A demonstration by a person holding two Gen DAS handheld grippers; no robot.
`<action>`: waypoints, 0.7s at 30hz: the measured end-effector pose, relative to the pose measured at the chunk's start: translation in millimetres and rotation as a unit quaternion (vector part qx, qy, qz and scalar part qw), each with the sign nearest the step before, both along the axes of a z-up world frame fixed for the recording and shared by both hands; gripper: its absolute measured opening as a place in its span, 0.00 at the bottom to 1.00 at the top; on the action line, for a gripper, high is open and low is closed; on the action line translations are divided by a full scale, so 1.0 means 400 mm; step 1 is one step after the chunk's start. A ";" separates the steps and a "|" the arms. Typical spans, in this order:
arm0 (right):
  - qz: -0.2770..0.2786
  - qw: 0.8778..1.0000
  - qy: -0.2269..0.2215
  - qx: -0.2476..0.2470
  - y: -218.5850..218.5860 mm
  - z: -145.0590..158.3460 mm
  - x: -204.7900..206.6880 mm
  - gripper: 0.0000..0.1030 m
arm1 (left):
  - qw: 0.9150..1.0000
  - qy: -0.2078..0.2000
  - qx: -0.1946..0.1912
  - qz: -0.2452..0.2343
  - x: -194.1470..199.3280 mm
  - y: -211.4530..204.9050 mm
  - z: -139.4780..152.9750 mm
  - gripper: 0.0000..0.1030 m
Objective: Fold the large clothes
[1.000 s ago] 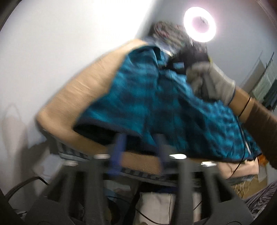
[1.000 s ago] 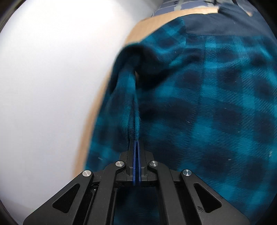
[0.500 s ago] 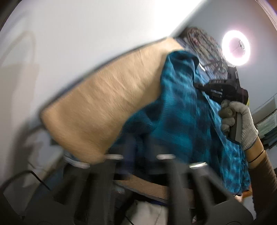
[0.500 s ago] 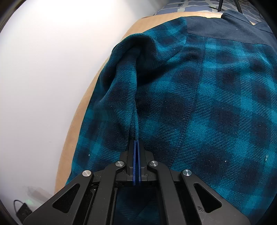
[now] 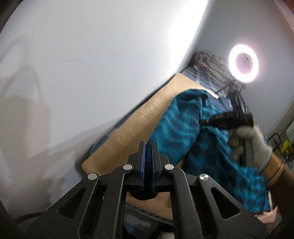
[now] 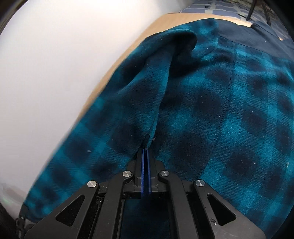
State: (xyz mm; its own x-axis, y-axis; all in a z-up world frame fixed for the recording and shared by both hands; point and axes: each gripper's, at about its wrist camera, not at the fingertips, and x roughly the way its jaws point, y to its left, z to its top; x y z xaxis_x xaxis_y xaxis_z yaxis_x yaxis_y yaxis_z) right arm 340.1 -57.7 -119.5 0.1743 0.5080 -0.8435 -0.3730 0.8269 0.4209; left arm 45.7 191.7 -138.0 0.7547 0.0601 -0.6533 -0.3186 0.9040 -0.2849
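A teal and dark blue plaid fleece garment [image 5: 185, 132] lies on a tan surface [image 5: 137, 126] beside a white wall. My left gripper [image 5: 148, 147] is shut on an edge of the fleece at its near end. My right gripper [image 6: 145, 152] is shut on a raised fold of the same fleece [image 6: 211, 114], which fills that view. In the left wrist view the right gripper's black body [image 5: 227, 119] sits over the fleece, held by a gloved hand [image 5: 251, 145].
A white wall [image 5: 91, 64] runs along the tan surface's far side. A lit ring light [image 5: 243, 64] stands at the far end, by a patterned bundle [image 5: 211, 62] and a blue checked sheet [image 6: 216, 7]. Cables hang below the surface.
My left gripper, open a second ago, has closed on the fleece edge and swung left and up. The right gripper stays shut on its fold, and the fold has lifted and bunched.
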 end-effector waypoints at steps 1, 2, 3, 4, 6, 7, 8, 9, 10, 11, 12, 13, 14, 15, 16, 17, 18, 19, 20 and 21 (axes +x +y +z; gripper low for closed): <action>0.001 1.000 -0.006 -0.003 -0.005 0.019 0.004 0.04 | 1.000 -0.002 0.006 -0.004 0.002 -0.007 0.001 0.03; 0.002 1.000 -0.016 -0.006 -0.011 0.044 0.008 0.04 | 1.000 -0.004 0.010 -0.009 0.000 -0.014 0.003 0.03; 0.004 1.000 -0.027 -0.005 -0.015 0.077 0.015 0.04 | 1.000 -0.007 0.014 -0.013 0.000 -0.023 0.007 0.03; 0.005 0.999 -0.035 -0.002 -0.017 0.105 0.024 0.09 | 1.000 -0.008 0.015 -0.015 0.003 -0.021 0.012 0.03; 0.000 0.999 -0.040 0.004 -0.011 0.154 0.043 0.33 | 1.000 -0.011 0.012 -0.017 0.000 -0.026 0.012 0.03; -0.005 0.999 -0.043 0.008 -0.007 0.183 0.054 0.45 | 1.000 -0.012 0.009 -0.018 -0.001 -0.027 0.011 0.03; -0.006 0.999 -0.046 0.009 0.006 0.195 0.063 0.46 | 1.000 -0.012 0.006 -0.018 0.000 -0.030 0.010 0.03; -0.003 0.999 -0.045 0.011 0.026 0.206 0.073 0.46 | 1.000 -0.011 0.003 -0.018 -0.002 -0.030 0.007 0.03; -0.001 0.999 -0.042 0.012 0.048 0.212 0.084 0.46 | 1.000 -0.010 0.000 -0.018 -0.009 -0.026 0.005 0.03; -0.001 0.999 -0.038 0.011 0.081 0.184 0.085 0.46 | 1.000 -0.010 -0.003 -0.019 -0.009 -0.018 0.003 0.03; -0.003 0.999 -0.030 0.011 0.103 0.184 0.094 0.46 | 1.000 -0.009 -0.005 -0.019 -0.007 -0.017 0.001 0.03; -0.006 1.000 -0.020 0.011 0.129 0.178 0.107 0.46 | 1.000 -0.009 -0.006 -0.020 -0.006 -0.017 0.000 0.03; -0.009 1.000 -0.014 0.009 0.143 0.184 0.116 0.46 | 1.000 -0.009 -0.005 -0.021 -0.012 -0.017 -0.002 0.03; -0.014 1.000 -0.010 0.006 0.160 0.182 0.123 0.46 | 1.000 -0.009 -0.004 -0.021 -0.012 -0.018 -0.002 0.03; -0.020 1.000 -0.007 -0.002 0.182 0.176 0.136 0.46 | 1.000 -0.009 -0.004 -0.021 -0.012 -0.018 -0.003 0.03; -0.024 1.000 -0.005 -0.008 0.203 0.163 0.141 0.46 | 1.000 -0.008 -0.006 -0.022 -0.012 -0.017 -0.005 0.03; -0.027 0.999 -0.005 -0.016 0.217 0.157 0.148 0.46 | 1.000 -0.007 -0.007 -0.023 -0.012 -0.017 -0.007 0.03; -0.033 0.999 -0.005 -0.028 0.235 0.150 0.159 0.46 | 1.000 -0.006 -0.008 -0.023 -0.010 -0.018 -0.010 0.03; -0.037 0.999 -0.005 -0.035 0.261 0.122 0.150 0.46 | 1.000 -0.004 -0.011 -0.023 -0.007 -0.016 -0.012 0.03; -0.040 0.998 -0.003 -0.041 0.266 0.109 0.154 0.46 | 1.000 -0.003 -0.015 -0.023 -0.006 -0.013 -0.015 0.03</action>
